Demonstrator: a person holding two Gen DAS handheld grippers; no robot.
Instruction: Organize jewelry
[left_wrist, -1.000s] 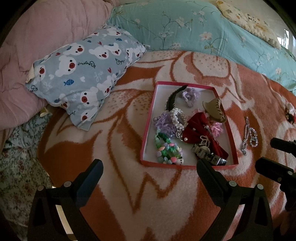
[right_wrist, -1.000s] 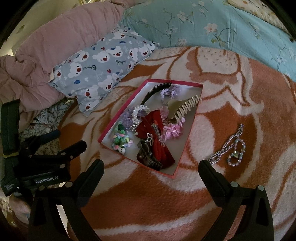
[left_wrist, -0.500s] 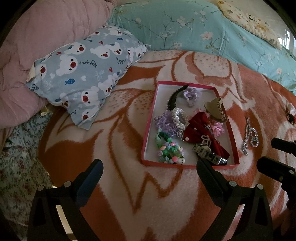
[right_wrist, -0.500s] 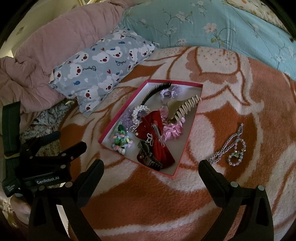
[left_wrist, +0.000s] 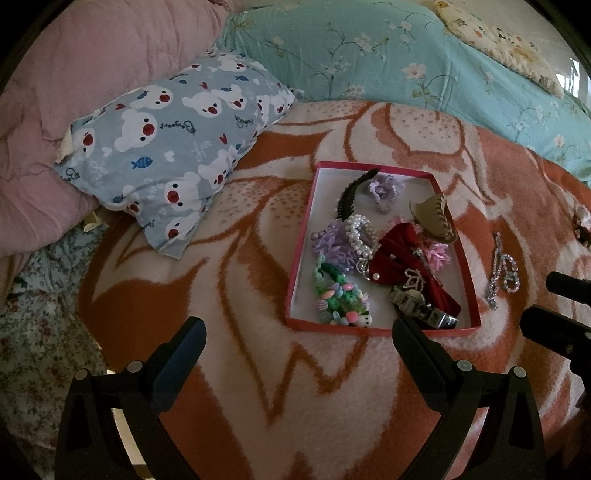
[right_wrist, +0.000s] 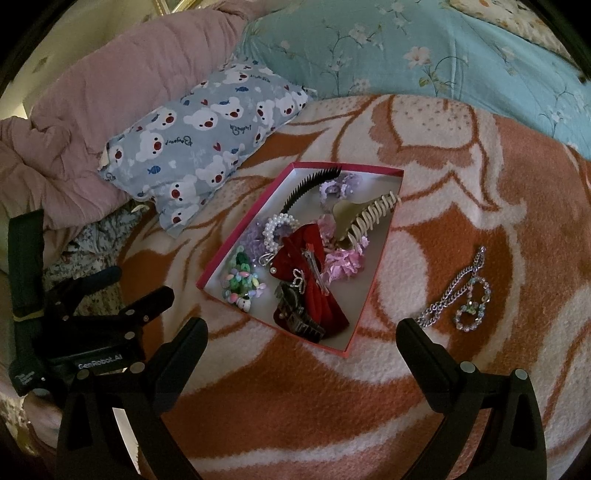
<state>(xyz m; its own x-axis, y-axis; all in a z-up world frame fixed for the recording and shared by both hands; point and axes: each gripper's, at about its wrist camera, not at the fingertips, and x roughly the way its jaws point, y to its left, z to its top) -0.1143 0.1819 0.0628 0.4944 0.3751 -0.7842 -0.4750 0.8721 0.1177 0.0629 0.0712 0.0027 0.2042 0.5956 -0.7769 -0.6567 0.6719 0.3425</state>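
Where lettering can be read, we note "GenRobot.AI" in white on the body of the left hand-held gripper (right_wrist: 144, 290), seen at the left of the right wrist view, and a cursive word like "Bonjour" repeated on the bear-print pillow (left_wrist: 173, 147); we cannot be sure of its spelling.

We hold the left hand-held gripper with its fingers wide apart and nothing between them, over bare orange-and-cream blanket (left_wrist: 258, 369). The right hand-held gripper (right_wrist: 301, 336) is likewise spread and holds nothing; its left finger (right_wrist: 181, 354) lies just beside the left unit.

The red-rimmed box (left_wrist: 295, 266) sits on the blanket, white inside, lid off. Its near edge lies just ahead of our left gripper's right finger (left_wrist: 417, 350). Open blanket surrounds the box on every side; the pillow is well apart, to the far left.

Contents of the box: a black comb (left_wrist: 351, 192) and a lilac scrunchie (left_wrist: 384, 186) at the far end; a beige claw clip (right_wrist: 365, 218) leaning on the right wall; a pearl bracelet (left_wrist: 360, 236), a purple frill scrunchie (left_wrist: 330, 242), a red velvet bow (left_wrist: 399, 254) and a pink scrunchie (right_wrist: 341, 264) mid-box; a green beaded bracelet (left_wrist: 338, 295) and a dark metal-link piece (left_wrist: 421, 310) at the near end.

Outside the box, to its right, a silver chain (right_wrist: 450, 291) and a crystal bead bracelet (right_wrist: 474, 306) lie on the blanket, touching each other, apart from the box wall.
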